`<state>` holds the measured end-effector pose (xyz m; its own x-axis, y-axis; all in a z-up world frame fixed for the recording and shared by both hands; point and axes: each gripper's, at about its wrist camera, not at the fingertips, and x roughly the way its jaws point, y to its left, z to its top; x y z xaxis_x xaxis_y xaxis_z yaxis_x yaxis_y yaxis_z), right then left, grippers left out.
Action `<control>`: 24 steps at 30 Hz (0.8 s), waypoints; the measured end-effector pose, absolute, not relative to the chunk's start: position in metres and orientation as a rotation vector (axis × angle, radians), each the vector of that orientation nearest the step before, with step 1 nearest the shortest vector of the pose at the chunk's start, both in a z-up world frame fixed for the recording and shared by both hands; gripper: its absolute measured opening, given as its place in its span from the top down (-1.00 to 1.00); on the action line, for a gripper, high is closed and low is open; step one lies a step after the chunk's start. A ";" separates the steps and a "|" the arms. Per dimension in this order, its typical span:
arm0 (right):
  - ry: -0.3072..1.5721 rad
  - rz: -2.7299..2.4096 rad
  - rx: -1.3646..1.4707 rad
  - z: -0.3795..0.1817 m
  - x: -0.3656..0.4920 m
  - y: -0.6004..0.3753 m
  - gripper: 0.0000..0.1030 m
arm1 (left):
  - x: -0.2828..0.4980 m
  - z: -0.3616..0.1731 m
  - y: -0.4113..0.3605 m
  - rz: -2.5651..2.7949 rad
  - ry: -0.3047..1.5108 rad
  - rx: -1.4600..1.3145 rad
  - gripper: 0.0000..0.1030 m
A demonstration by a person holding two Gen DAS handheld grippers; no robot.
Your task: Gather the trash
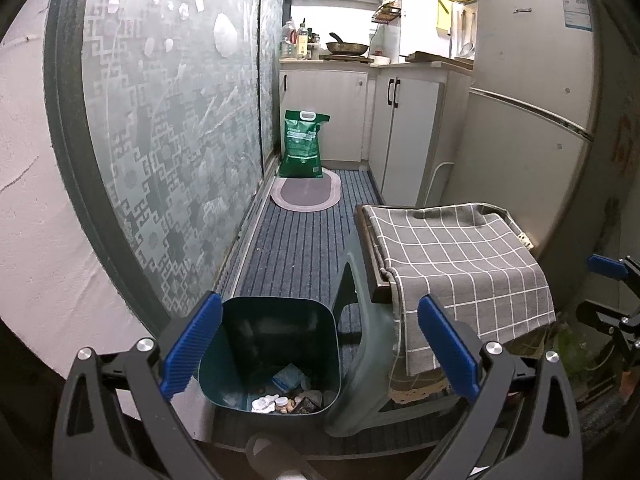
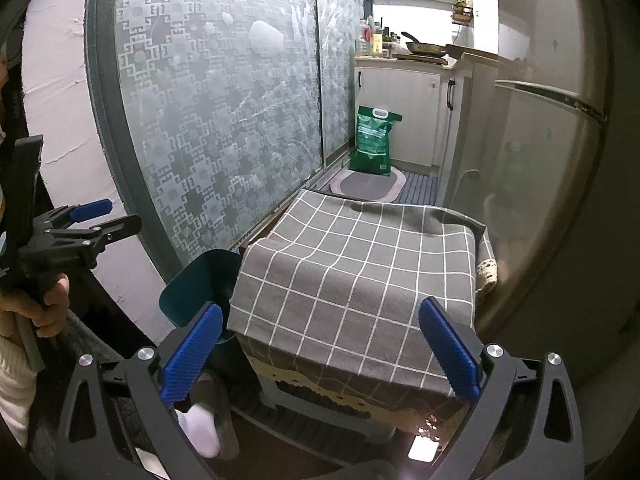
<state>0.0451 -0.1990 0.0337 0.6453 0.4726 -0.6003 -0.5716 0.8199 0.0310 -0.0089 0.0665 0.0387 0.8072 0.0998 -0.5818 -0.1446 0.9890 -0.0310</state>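
Note:
A dark teal trash bin (image 1: pixel 272 350) stands on the floor beside a stool, with several scraps of trash (image 1: pixel 286 394) at its bottom. My left gripper (image 1: pixel 320 346) is open and empty, held above and in front of the bin. In the right wrist view only the bin's rim (image 2: pixel 200 288) shows, left of the cloth. My right gripper (image 2: pixel 320 346) is open and empty, over the near edge of the grey checked cloth (image 2: pixel 360 272) that covers the stool. The left gripper also shows in the right wrist view (image 2: pixel 92 220), at the far left in a hand.
A frosted patterned sliding door (image 1: pixel 172 140) runs along the left. A fridge (image 1: pixel 532 100) stands on the right behind the cloth-covered stool (image 1: pixel 460 264). A green sack (image 1: pixel 304 144) and an oval mat (image 1: pixel 306 192) lie by the white cabinets (image 1: pixel 408 128). A slippered foot (image 2: pixel 204 420) is near the stool.

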 end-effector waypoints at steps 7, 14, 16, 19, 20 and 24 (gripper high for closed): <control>0.627 0.596 -0.155 0.034 0.046 -0.201 -0.93 | -0.009 0.037 0.069 0.142 0.624 -0.076 -0.94; 0.628 0.596 -0.155 0.034 0.046 -0.201 -0.93 | -0.009 0.035 0.067 0.135 0.630 -0.071 -0.94; 0.628 0.596 -0.154 0.034 0.046 -0.201 -0.93 | -0.009 0.035 0.067 0.134 0.630 -0.072 -0.94; 0.628 0.596 -0.154 0.034 0.046 -0.202 -0.93 | -0.009 0.035 0.067 0.136 0.632 -0.074 -0.94; 0.628 0.596 -0.153 0.033 0.046 -0.202 -0.93 | -0.009 0.035 0.067 0.136 0.631 -0.074 -0.94; 0.629 0.596 -0.155 0.033 0.046 -0.202 -0.93 | -0.008 0.035 0.067 0.135 0.630 -0.072 -0.94</control>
